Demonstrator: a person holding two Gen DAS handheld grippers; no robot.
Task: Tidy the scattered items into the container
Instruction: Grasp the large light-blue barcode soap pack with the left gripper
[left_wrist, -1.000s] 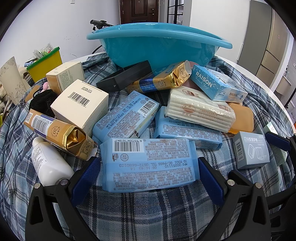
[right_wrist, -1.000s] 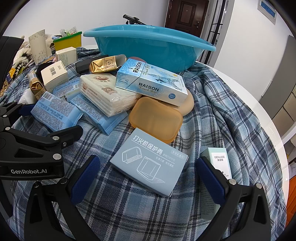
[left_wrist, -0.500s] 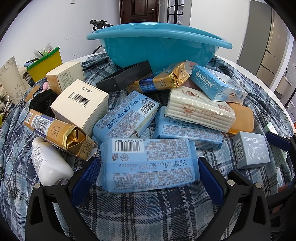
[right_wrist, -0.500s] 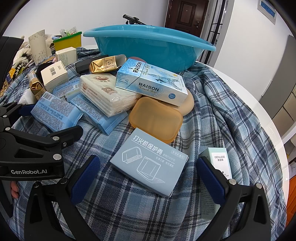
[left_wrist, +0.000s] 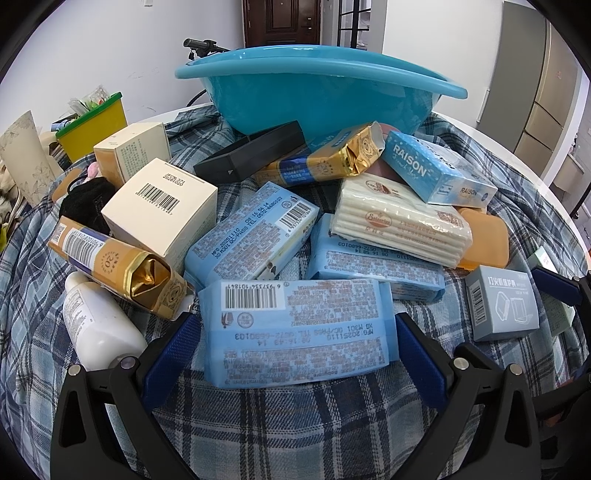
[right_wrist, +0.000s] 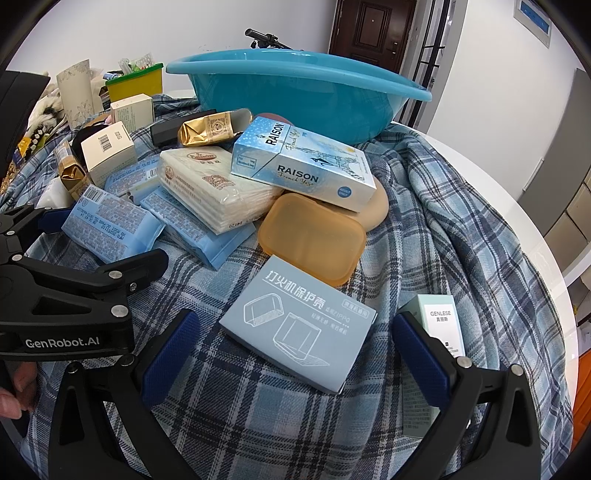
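Plaid cloth (left_wrist: 295, 424) holds everything exactly as a second ago; left gripper (left_wrist: 295, 347) stays spread around the blue packet (left_wrist: 299, 332), right gripper (right_wrist: 295, 354) spread around the grey box (right_wrist: 299, 325); basin (left_wrist: 317, 92) unfilled.

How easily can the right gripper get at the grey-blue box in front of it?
Probably easily: the right gripper is open, the grey-blue box lies flat between its fingers, uncovered, on the plaid cloth.
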